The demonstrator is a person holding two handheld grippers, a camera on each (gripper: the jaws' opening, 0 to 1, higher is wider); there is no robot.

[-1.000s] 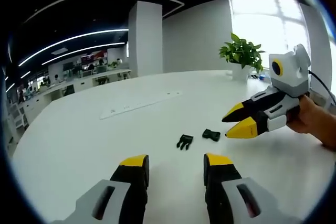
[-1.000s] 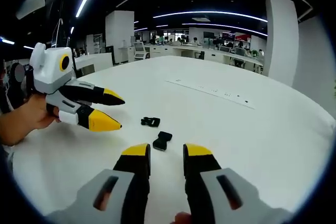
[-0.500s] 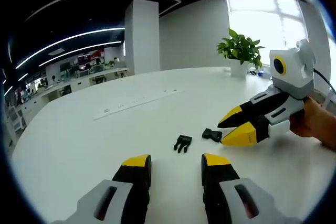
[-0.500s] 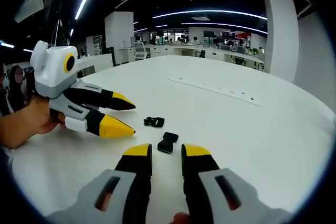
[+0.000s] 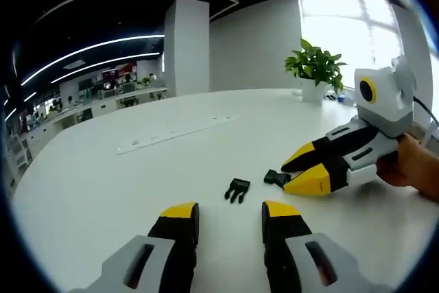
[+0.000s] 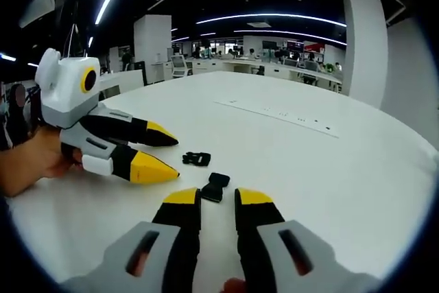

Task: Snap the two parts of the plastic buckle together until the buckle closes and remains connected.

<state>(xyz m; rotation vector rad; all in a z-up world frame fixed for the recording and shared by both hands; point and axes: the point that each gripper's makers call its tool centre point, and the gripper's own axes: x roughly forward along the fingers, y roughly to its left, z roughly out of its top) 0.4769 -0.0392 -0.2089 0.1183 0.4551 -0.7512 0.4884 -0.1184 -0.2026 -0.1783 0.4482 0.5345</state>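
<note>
Since a second ago the right gripper (image 5: 293, 175) has come lower and nearer to the socket half of the buckle (image 5: 276, 178). In the left gripper view its yellow tips, which hung just off that piece before, now sit right over it, one dark-backed tip above and one yellow tip touching or nearly touching its near side. In the right gripper view, that piece (image 6: 215, 187) has slid closer to the camera and lies just ahead of the gap between the two yellow-tipped fingers (image 6: 181, 197), not yet between them. The jaws there stand narrow, a small gap apart, holding nothing. The left gripper (image 5: 230, 211) has closed in a little too; its jaws are parted moderately and empty, with the pronged half of the buckle (image 5: 237, 189) lying just ahead of them. From the right gripper view the left gripper (image 6: 162, 154) comes in from the side, held by a hand (image 6: 29, 162), tips spread.

The buckle is still in two black pieces on the white table (image 5: 103, 183), near each other but apart. The pronged half (image 6: 197, 158) shows its little tines; the socket half is a stubby block. Both lie flat. A potted plant (image 5: 315, 70) stands at the far edge of the table.
</note>
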